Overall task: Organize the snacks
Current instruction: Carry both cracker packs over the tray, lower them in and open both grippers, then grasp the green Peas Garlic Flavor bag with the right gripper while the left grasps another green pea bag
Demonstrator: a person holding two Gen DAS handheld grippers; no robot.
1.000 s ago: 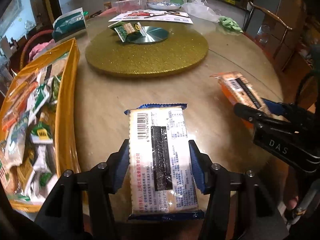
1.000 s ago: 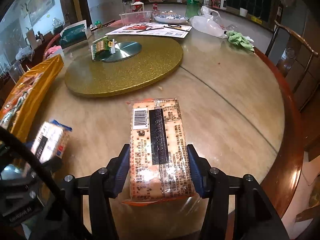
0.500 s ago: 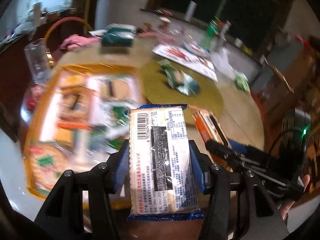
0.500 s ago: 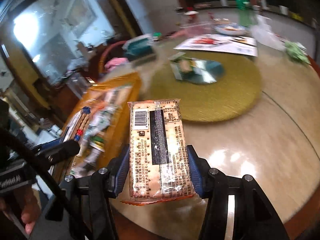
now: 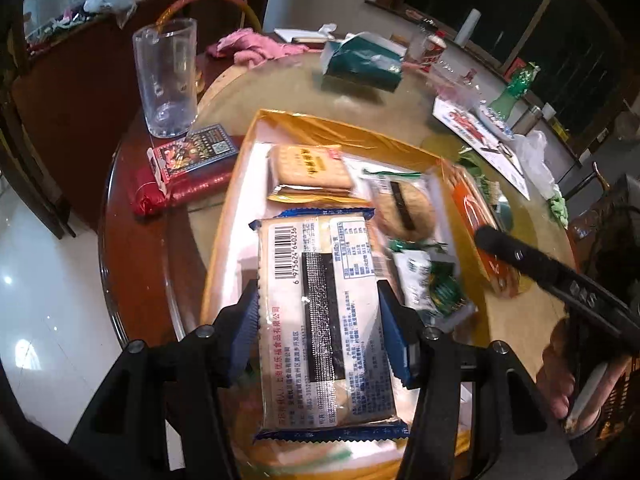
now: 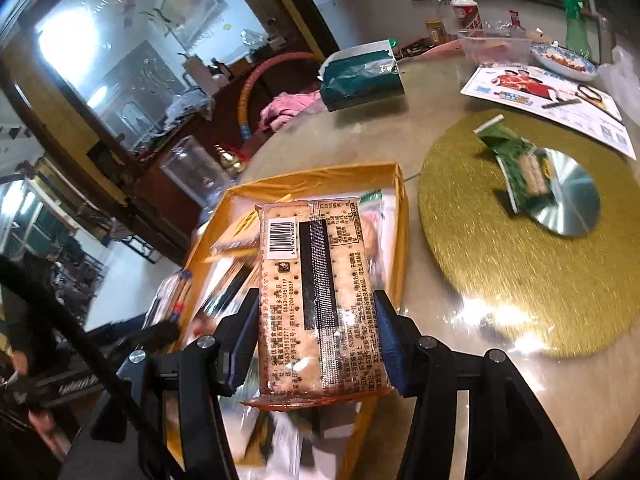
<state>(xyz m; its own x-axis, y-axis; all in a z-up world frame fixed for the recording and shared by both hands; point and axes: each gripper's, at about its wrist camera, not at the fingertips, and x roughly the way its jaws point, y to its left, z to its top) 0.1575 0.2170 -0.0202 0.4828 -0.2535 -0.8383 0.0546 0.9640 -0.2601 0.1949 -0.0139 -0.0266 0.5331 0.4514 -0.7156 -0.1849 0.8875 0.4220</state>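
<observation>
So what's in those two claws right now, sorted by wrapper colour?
Blue-edged cracker packet, shut in the left claw: 1
Orange-edged cracker packet, shut in the right claw: 1
Total held: 2, both above the yellow snack box.

Both wrist views look steeply down, close over the shared yellow tray (image 5: pixel 224 232) (image 6: pixel 400 216).

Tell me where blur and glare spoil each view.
Left wrist view: the held blue packet is sharp; snacks at the right of the yellow tray smear. Right wrist view: glare on the table; the tray's near end is blurred.
</observation>
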